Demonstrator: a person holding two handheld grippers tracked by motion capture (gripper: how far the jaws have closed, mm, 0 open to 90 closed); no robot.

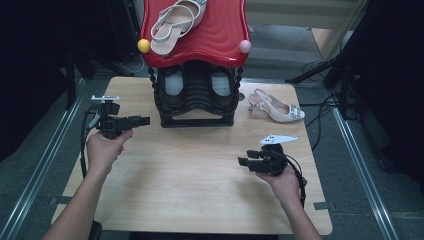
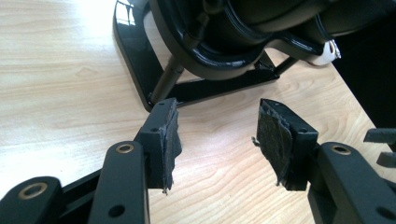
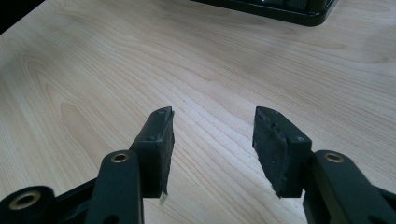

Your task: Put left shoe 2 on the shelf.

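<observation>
Nearest, the right gripper point(image 1: 243, 162) hovers over the pale wooden table point(image 1: 190, 200), jaws apart w/ nothing between; the right gripper view shows bare wood grain under it. The left gripper point(image 1: 145, 120), jaws also spread & empty, points at the black tiered shoe rack point(image 1: 196, 107); the left gripper view shows the rack's glossy base close-up. Farther back, per the high view: a beige slingback heeled shoe point(image 1: 276, 107) on the table right of the rack, its match point(image 1: 175, 24) on the red wavy top shelf point(image 1: 220, 35).
</observation>
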